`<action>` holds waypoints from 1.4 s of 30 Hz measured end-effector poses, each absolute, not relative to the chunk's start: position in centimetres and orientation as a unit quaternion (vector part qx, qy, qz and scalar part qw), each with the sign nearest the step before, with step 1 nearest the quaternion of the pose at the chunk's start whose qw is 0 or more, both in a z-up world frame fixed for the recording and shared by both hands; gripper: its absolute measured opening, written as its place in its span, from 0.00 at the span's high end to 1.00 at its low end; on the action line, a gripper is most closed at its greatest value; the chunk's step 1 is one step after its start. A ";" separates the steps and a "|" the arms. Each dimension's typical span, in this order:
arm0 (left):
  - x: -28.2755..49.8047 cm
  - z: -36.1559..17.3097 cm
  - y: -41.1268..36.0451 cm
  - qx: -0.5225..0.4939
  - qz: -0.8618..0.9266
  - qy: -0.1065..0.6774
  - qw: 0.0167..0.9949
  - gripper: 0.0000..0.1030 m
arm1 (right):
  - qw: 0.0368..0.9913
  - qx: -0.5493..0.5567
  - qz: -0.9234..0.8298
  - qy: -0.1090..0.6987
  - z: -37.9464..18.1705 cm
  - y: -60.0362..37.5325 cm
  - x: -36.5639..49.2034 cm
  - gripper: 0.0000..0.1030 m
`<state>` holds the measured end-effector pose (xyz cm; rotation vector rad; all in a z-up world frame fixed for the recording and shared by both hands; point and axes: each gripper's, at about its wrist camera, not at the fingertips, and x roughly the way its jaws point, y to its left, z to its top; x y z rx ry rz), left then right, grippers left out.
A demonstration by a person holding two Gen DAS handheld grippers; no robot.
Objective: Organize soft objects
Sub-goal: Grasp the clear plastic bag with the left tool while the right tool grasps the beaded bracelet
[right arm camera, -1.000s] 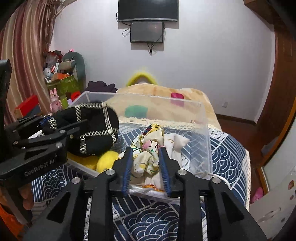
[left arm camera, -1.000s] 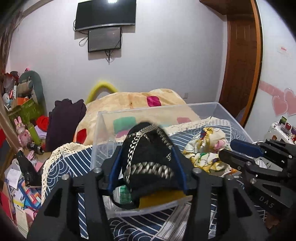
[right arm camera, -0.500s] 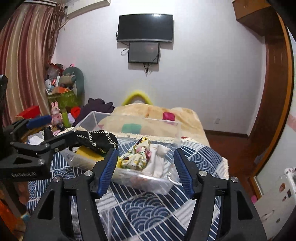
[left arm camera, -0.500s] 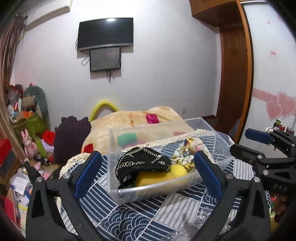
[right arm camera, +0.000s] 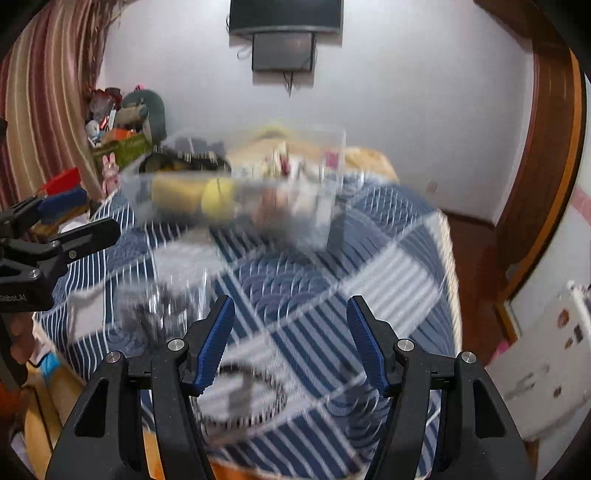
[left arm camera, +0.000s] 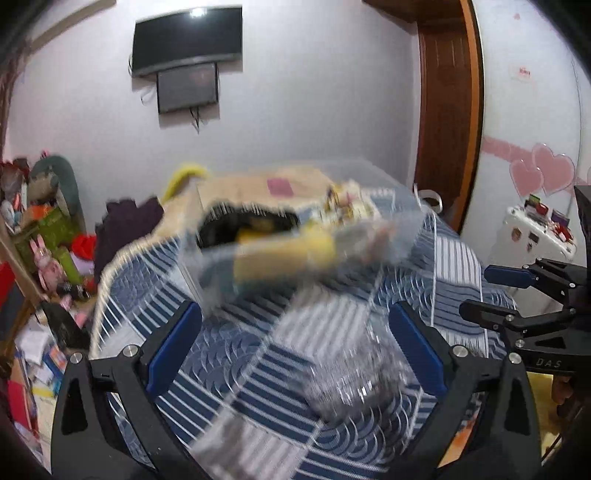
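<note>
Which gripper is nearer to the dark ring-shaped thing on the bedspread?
Right. The dark ring lies between the right gripper's open fingers; the left gripper stands apart, off to its left.

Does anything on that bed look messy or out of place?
Nothing clearly stands out. The clear bin sits on the blue quilt with soft things inside; both grippers are open and empty. Motion blur hides finer detail.

Home bedroom. Bed with blue patterned quilt (left arm camera: 258,369) at centre, wall-mounted TV (left arm camera: 186,35) at 12 o'clock, wooden door (left arm camera: 445,107) at 2 o'clock, striped curtain (right arm camera: 40,110) at 10 o'clock, pile of plush toys (left arm camera: 44,236) at 9 o'clock, pink heart decals (left arm camera: 543,175) on wall.
</note>
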<state>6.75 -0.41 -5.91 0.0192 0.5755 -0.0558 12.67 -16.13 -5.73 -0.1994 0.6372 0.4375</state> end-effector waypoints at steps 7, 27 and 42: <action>7.6 -9.5 -1.4 -0.022 -0.044 0.347 0.936 0.00 | 0.903 -0.056 0.209 0.371 -9.0 -17.8 12.6 0.49; 7.7 -11.8 -2.2 -0.049 -0.082 0.363 0.927 0.48 | 0.902 -0.069 0.220 0.366 -9.8 -17.7 11.4 0.93; 6.9 -6.3 -0.1 -0.035 -0.050 0.276 0.959 0.60 | 0.931 -0.057 0.219 0.285 -4.7 -16.8 11.7 0.93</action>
